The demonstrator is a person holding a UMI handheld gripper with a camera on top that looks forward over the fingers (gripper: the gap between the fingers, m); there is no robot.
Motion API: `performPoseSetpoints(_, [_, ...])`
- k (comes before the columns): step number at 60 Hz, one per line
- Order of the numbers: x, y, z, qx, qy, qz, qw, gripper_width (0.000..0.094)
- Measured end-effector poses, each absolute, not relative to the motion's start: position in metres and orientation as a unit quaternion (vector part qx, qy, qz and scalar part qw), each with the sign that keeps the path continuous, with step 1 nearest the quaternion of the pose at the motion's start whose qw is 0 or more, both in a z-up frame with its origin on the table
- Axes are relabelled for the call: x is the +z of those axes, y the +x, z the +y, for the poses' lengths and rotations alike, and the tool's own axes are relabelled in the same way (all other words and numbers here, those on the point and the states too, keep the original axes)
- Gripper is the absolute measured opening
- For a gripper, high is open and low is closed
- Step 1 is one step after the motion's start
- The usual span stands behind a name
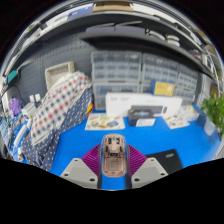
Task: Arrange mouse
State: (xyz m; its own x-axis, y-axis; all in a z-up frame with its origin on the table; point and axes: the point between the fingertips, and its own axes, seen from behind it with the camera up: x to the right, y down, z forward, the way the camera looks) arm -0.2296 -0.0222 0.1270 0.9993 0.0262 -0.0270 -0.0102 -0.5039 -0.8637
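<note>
A beige-brown computer mouse (pixel 113 153) sits between my two fingers, held up above the blue table (pixel 75 140). The magenta pads (pixel 94 156) press on both of its sides. My gripper (pixel 113 160) is shut on the mouse, whose front end points away from me. The grey fingertips (pixel 82 172) show below it at either side.
A black mouse mat (pixel 166 160) lies on the blue table just right of the fingers. A white box (pixel 105 122) and a black device (pixel 142 115) stand further back. A checked cloth (pixel 58 105) hangs at the left, a green plant (pixel 213 112) at the right.
</note>
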Motion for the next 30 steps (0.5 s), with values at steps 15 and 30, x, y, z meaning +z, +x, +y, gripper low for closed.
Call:
performPoseSetpoints(15, [0.246, -0.101, -0.040, -0.029, -0.821, 0.034, 0.569, 0.0338])
performPoseSetpoints(30, [0.180, -0.026, -0.061, -0.026, -0.849, 0.049, 0.526, 0.0334])
